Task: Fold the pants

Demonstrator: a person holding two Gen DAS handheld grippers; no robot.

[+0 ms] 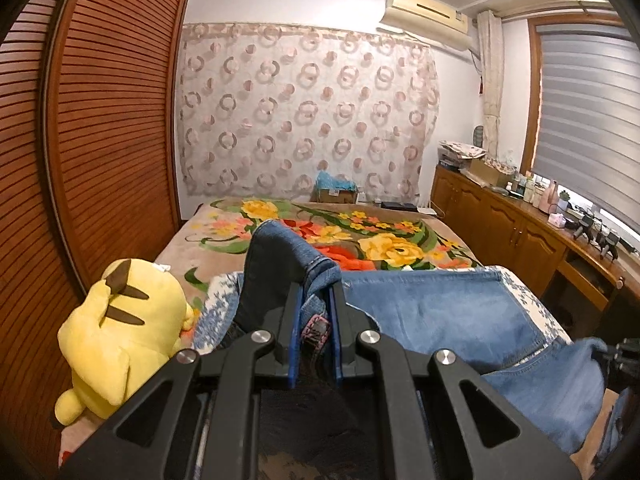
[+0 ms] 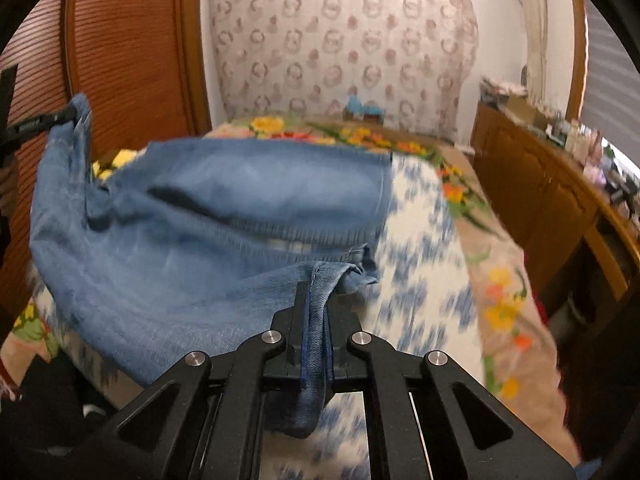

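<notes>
- Left wrist view: the left gripper point(image 1: 316, 296) sits at lower centre, its jaws closed tight on a bunched fold of the jeans point(image 1: 448, 304), which rises above the fingertips.
- The rest of the denim spreads to the right across a blue-and-white cloth point(image 1: 528, 296) on the floral blanket point(image 1: 360, 236).
- A yellow plush toy point(image 1: 120, 332) lies at lower left, beside the slatted wardrobe door point(image 1: 100, 120).
- The other gripper point(image 1: 622, 354) shows at the right edge, touching the denim.
- Right wrist view, blurred: the right gripper point(image 2: 318, 312), lower centre, is clamped on a hemmed edge of the jeans point(image 2: 180, 248).
- The denim hangs lifted through the left and middle of the frame; the left gripper point(image 2: 60, 117) pinches it at upper left.
</notes>
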